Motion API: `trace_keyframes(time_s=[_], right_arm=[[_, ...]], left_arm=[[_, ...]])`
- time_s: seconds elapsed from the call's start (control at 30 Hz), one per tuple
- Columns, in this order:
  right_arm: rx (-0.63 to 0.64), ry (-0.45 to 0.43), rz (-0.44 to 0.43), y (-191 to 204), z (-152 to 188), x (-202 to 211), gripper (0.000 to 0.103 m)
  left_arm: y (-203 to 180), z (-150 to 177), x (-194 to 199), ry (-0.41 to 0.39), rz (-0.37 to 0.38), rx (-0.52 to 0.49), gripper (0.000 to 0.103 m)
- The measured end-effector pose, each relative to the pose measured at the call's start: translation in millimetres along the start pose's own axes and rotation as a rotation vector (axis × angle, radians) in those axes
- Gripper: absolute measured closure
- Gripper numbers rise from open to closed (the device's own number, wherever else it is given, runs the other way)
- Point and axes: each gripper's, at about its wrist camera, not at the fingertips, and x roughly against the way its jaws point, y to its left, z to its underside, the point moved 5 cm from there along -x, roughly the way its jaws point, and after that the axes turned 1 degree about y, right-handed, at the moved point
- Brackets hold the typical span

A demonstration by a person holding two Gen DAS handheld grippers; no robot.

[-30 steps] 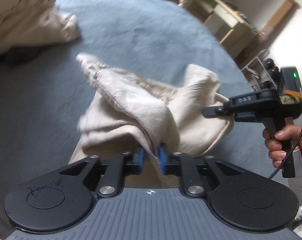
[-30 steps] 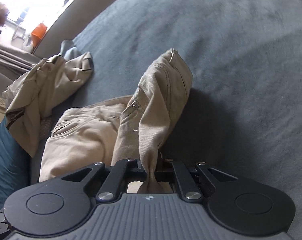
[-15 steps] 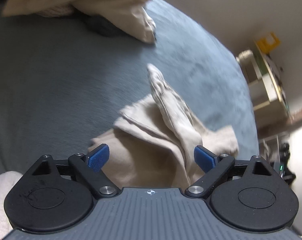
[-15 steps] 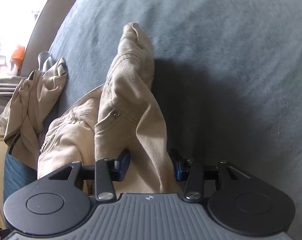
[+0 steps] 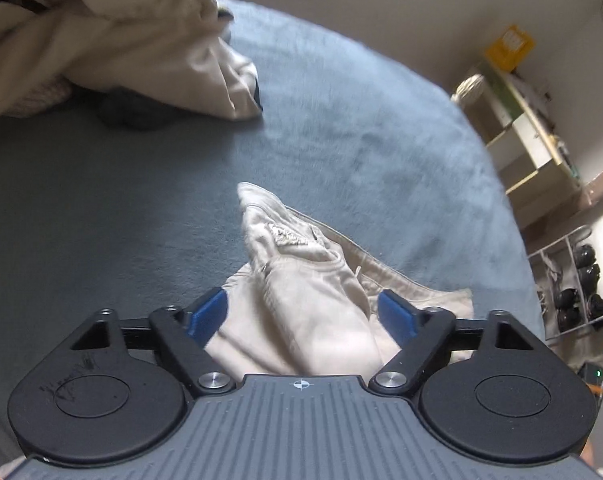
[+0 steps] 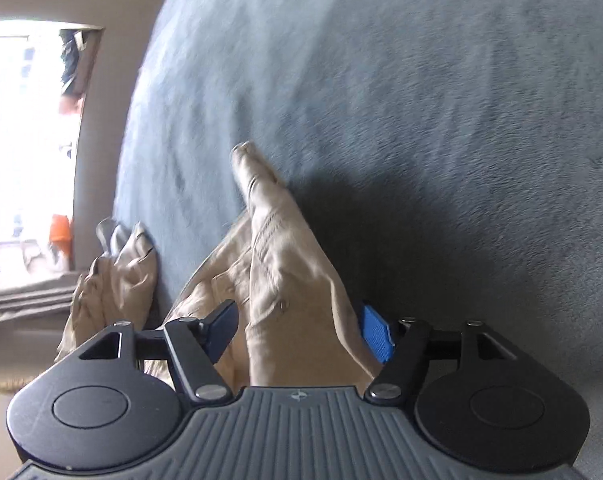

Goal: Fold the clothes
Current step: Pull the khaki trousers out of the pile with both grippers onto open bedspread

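Both claws released – left gripper [image 5: 301, 316] easing shut, right gripper [image 6: 299, 332] widening – soft, limp beige cotton trousers [image 5: 301, 292] best regripped at the stiffer waistband.

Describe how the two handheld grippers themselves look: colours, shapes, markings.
Both look alike. The left gripper and right gripper each have a grey ribbed body with a small crosshair mark, two round black discs, black linkage arms with silver pivot bolts, and blue ridged pads. The left gripper's left disc bears scribbled writing.
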Motion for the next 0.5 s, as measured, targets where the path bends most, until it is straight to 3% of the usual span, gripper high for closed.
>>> trace_keyframes(time_s=[0.13, 0.23, 0.3, 0.37, 0.43, 0.5], right_arm=[[-0.030, -0.007, 0.044, -5, -7, -15, 0.033], [-0.083, -0.009, 0.062, -10, -9, -31, 0.031], [-0.122, -0.002, 0.077, -18, -8, -39, 0.031], [-0.150, 0.004, 0.081, -23, -5, -48, 0.031], [-0.162, 0.011, 0.086, -26, -5, -55, 0.031], [-0.149, 0.017, 0.055, -23, -5, -58, 0.038]], left_arm=[[7, -15, -28, 0.039, -0.010, 0.015, 0.022], [14, -22, -47, 0.086, -0.034, 0.038, 0.029], [19, -26, -58, 0.113, -0.046, 0.045, 0.043], [19, -31, -64, 0.118, -0.053, 0.028, 0.051], [17, -34, -64, 0.099, -0.039, -0.001, 0.066], [13, -36, -60, 0.070, -0.003, -0.021, 0.076]])
